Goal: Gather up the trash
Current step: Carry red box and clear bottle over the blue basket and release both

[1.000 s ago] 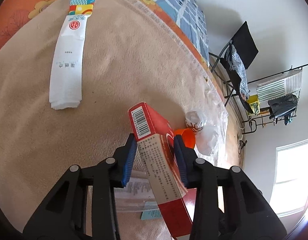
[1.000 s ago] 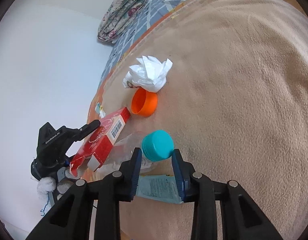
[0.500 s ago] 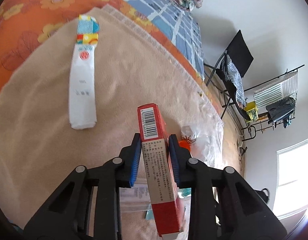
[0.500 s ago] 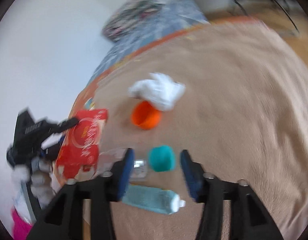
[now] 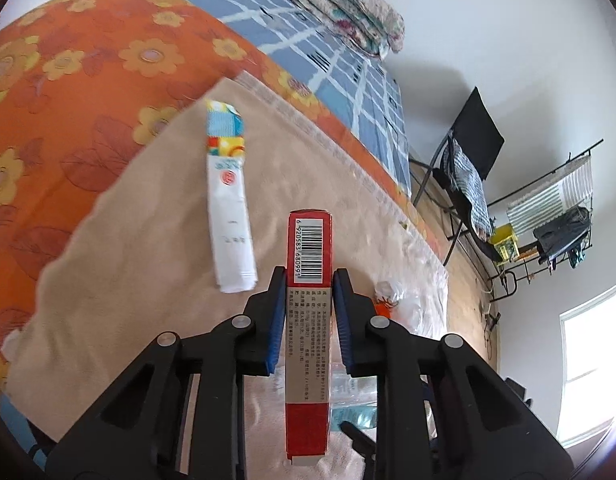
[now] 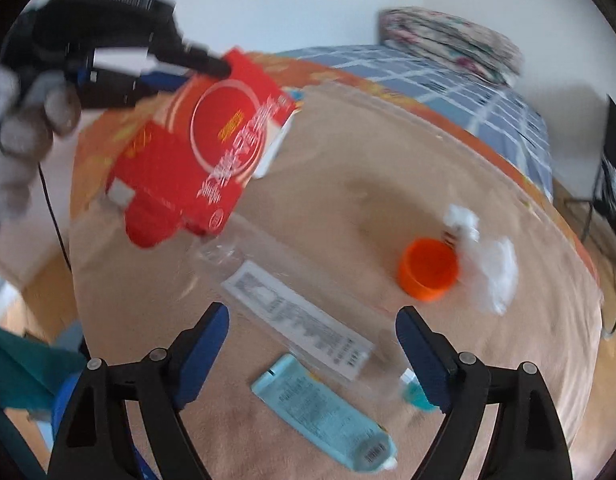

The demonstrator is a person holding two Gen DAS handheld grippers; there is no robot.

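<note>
My left gripper (image 5: 309, 280) is shut on a red carton box (image 5: 309, 312) and holds it above the beige blanket (image 5: 156, 248). The box also shows in the right wrist view (image 6: 204, 160), lifted in the air. My right gripper (image 6: 312, 328) is open and empty, hovering over a clear plastic bottle (image 6: 296, 316) with a teal cap (image 6: 418, 394). A light blue tube (image 6: 324, 412) lies near its fingers. An orange cup (image 6: 428, 274) and crumpled white tissue (image 6: 492, 276) lie to the right. A flattened white wrapper (image 5: 228, 208) lies on the blanket.
The blanket lies over an orange floral sheet (image 5: 68, 60) and a blue checked sheet (image 5: 332, 60). A folded quilt (image 5: 344, 8) sits at the far end. A black chair (image 5: 468, 168) and a drying rack (image 5: 548, 216) stand beside the bed.
My left gripper has lifted the red box off the blanket and turned it edge-on. My right gripper has opened wide and let go of the bottle's teal cap, then pulled back.
</note>
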